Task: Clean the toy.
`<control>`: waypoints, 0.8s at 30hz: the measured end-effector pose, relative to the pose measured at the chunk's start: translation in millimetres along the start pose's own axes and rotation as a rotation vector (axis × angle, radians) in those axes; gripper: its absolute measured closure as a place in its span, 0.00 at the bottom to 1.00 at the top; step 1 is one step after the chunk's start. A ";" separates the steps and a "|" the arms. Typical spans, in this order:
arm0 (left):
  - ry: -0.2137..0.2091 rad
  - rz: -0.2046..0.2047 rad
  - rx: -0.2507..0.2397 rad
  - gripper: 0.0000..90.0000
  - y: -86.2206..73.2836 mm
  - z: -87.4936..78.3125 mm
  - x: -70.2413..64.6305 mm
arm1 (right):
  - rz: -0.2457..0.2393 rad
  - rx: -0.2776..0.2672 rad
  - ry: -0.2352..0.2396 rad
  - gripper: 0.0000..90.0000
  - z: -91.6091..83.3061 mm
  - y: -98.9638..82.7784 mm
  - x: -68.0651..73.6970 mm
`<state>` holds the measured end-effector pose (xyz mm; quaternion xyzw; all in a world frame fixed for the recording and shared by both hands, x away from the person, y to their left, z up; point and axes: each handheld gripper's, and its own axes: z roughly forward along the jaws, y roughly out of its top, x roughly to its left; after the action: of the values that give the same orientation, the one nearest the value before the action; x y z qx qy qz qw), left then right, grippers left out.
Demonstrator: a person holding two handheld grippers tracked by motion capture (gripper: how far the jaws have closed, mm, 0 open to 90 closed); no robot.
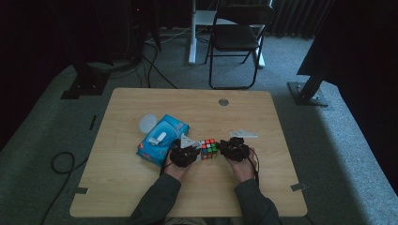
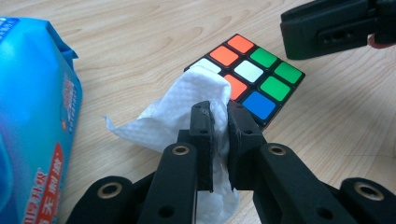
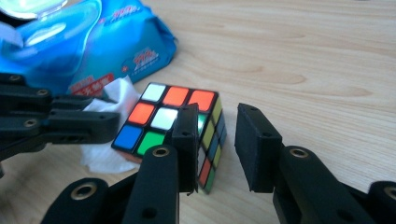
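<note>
Wooden table [image 1: 141, 192] carries puzzle cube [image 1: 209, 149], blue wipes pack [image 1: 163, 138] (lid open), white disc [image 1: 147, 123].

A dim lab or studio: wooden table [image 1: 141, 187] on grey carpet [image 1: 328, 140], dark curtains, stand bases, floor cables, folding chair [image 1: 237, 35].

The table [image 1: 141, 187] is pale wood-grain board with a smooth, matt finish. On it, the puzzle cube [image 2: 252, 77] is black plastic with glossy coloured stickers. A white wet wipe [image 2: 187, 109], soft, finely embossed and crumpled, is pinched in the matt black plastic left gripper [image 2: 219, 122]. The wet-wipe pack [image 3: 93, 46] is shiny blue plastic film. The right gripper [image 3: 217, 140] is the same matt black plastic, with metal-looking rivets.
</note>
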<state>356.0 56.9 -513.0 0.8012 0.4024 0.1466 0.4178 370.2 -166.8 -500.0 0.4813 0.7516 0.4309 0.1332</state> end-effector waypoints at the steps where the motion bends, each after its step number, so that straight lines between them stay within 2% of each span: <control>1: -0.002 -0.002 -0.001 0.92 0.1 0.2 -0.6 | 0.005 -0.001 0.007 0.79 0.8 -0.8 -0.3; 3: -0.011 0.000 -0.003 0.91 1.3 0.5 -1.8 | 0.016 0.001 0.009 0.84 0.8 -0.6 -1.7; 5: -0.008 0.006 -0.009 0.92 3.7 -0.2 -3.1 | -0.006 0.052 -0.017 0.85 5.6 -2.8 -1.8; 6: -0.013 0.003 -0.014 0.91 4.7 -0.8 -3.1 | 0.005 0.060 -0.015 0.84 7.6 -6.1 -2.9; 9: -0.009 0.008 -0.015 0.91 4.7 -1.2 -3.0 | 0.059 -0.001 -0.006 0.78 2.6 -7.7 -8.2; 11: -0.008 0.006 -0.011 0.91 3.3 -0.8 -2.0 | 0.028 -0.026 0.008 0.76 -2.7 -2.6 -5.0; 13: -0.007 0.004 0.001 0.91 1.5 1.4 -2.0 | -0.014 -0.010 0.011 0.75 -3.1 0.0 0.1; 14: -0.009 -0.001 0.003 0.91 0.6 2.5 -2.6 | -0.020 0.004 0.011 0.75 -1.7 -0.1 1.1; 17: -0.014 -0.002 0.001 0.91 1.0 2.3 -3.2 | 0.011 0.005 0.041 0.78 1.0 -1.6 -1.5; 21: -0.026 -0.006 -0.018 0.91 5.5 1.0 -6.2 | 0.004 0.008 0.045 0.82 0.5 -0.8 -1.4; 24: -0.033 -0.005 -0.025 0.91 8.8 1.6 -8.6 | 0.023 -0.002 0.048 0.84 -0.9 -2.3 -5.1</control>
<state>356.0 46.6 -506.2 0.7973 0.3956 0.1374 0.4347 370.8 -172.0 -502.4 0.4793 0.7485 0.4447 0.1105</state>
